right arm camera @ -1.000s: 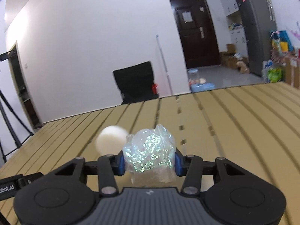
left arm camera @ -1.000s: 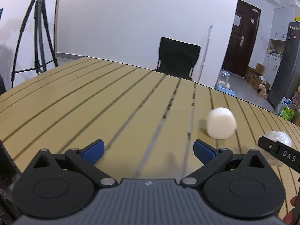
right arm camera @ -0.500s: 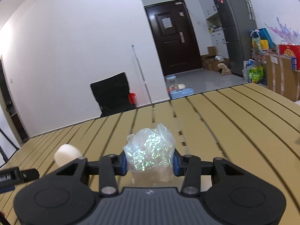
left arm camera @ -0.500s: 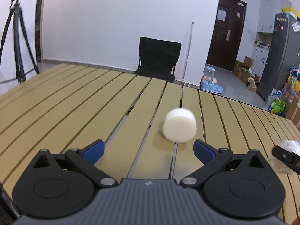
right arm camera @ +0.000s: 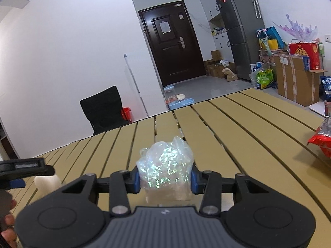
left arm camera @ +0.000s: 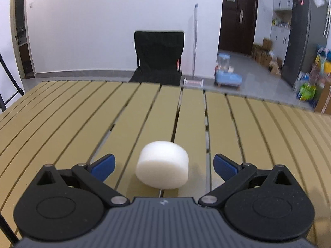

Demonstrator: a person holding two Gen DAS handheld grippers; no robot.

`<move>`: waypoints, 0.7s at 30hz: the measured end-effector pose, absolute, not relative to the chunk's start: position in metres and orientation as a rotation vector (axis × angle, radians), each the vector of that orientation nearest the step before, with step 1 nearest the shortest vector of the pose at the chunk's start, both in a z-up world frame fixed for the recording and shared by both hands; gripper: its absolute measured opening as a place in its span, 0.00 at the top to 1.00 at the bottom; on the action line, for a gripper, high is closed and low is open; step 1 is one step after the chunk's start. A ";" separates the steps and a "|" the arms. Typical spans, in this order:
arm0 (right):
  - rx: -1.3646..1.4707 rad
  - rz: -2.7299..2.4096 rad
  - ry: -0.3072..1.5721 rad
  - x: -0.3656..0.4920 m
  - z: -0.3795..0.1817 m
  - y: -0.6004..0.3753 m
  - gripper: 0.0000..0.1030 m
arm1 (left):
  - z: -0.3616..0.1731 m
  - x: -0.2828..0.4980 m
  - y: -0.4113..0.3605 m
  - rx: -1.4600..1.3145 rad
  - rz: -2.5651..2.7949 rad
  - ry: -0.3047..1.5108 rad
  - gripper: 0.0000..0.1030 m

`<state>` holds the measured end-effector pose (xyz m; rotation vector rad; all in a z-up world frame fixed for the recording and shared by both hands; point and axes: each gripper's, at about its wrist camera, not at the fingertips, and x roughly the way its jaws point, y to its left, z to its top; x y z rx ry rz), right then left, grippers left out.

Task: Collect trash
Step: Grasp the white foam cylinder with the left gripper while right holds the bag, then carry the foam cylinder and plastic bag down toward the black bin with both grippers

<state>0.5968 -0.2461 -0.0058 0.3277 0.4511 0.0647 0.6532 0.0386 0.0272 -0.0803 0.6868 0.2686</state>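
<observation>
Pickup step: left gripper spread wide around foam cylinder on slatted table, untouched. Right gripper clamped on crinkled plastic wad. Next, probably: close squarely on foam.

Both wrist views low over slatted table, facing chair.
</observation>
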 end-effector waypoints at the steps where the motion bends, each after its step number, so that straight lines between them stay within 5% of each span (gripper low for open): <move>1: 0.331 0.064 0.451 0.597 -0.006 -0.248 0.59 | 0.024 0.657 0.037 -0.082 0.279 0.704 0.00; 10: 0.334 0.073 0.463 0.601 -0.012 -0.247 0.59 | 0.015 0.669 0.034 -0.018 0.321 0.725 0.06; 12: 0.334 0.075 0.464 0.601 -0.012 -0.247 0.59 | 0.014 0.667 0.037 -0.030 0.312 0.735 0.38; 13: 0.335 0.076 0.463 0.601 -0.011 -0.247 0.59 | 0.013 0.668 0.039 -0.038 0.300 0.748 0.45; 21: 0.335 0.096 0.462 0.599 -0.009 -0.244 0.59 | 0.024 0.654 0.044 -0.035 0.295 0.702 0.46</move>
